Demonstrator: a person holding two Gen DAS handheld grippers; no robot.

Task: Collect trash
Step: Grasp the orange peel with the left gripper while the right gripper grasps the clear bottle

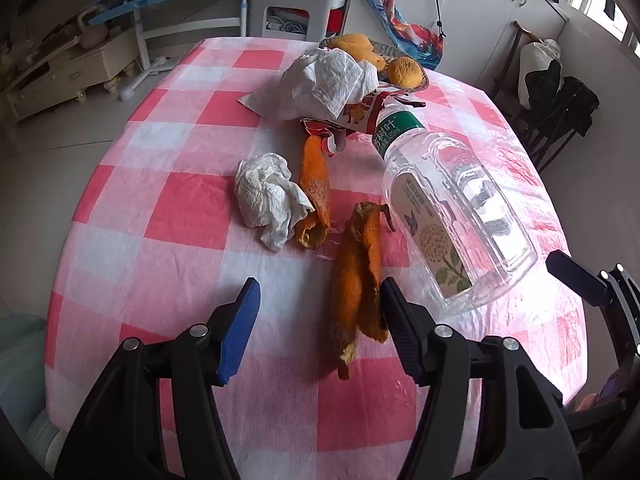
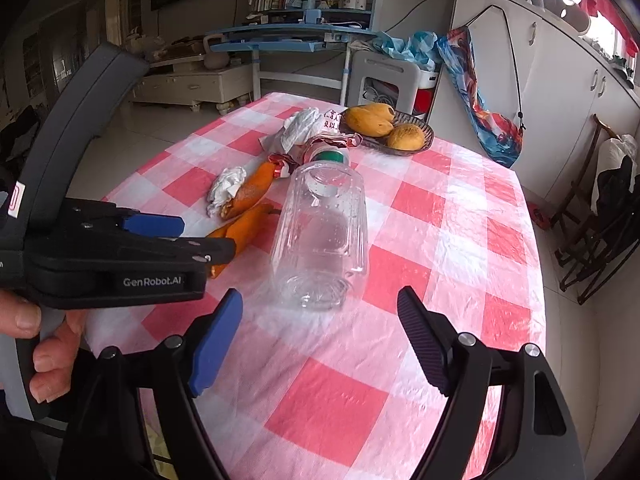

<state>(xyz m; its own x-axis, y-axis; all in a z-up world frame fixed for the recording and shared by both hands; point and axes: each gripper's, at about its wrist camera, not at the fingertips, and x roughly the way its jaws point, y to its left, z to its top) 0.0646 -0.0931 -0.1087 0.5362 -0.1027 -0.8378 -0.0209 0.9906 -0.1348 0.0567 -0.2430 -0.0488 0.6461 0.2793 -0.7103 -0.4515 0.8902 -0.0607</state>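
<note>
The table (image 1: 132,184), under its pink-and-white checked cloth, fills the space ahead of both tongs. On it, straight beyond the right tongs (image 2: 320,320), a clear plastic bottle (image 2: 320,236) lies on its side with its base toward them and its green-banded neck pointing away. Those tongs are released, the jaws spread with only cloth between them, and the bottle's base sits just past the tips, apart from both. From the left tongs (image 1: 318,300) the same bottle lies ahead and to the right.

Farther off, beyond the bottle's neck, a big crumpled white wrapper (image 1: 320,80) rests on torn red-and-white packaging (image 1: 352,120). Past that stands a dark fruit bowl (image 2: 424,142) holding yellow-orange fruit (image 2: 370,120), the farthest thing from either pair of tongs.

The left tongs are also released, jaws apart. A long orange peel (image 1: 356,280) lies on the cloth with its near end between the two fingers, close against the black right finger; I can't tell whether it touches. A second orange peel (image 1: 316,188) lies farther ahead and a little left, and a crumpled white tissue (image 1: 268,200) sits just beside it, on its left. A person's hand (image 2: 44,344) grips the left tongs' handle.
</note>
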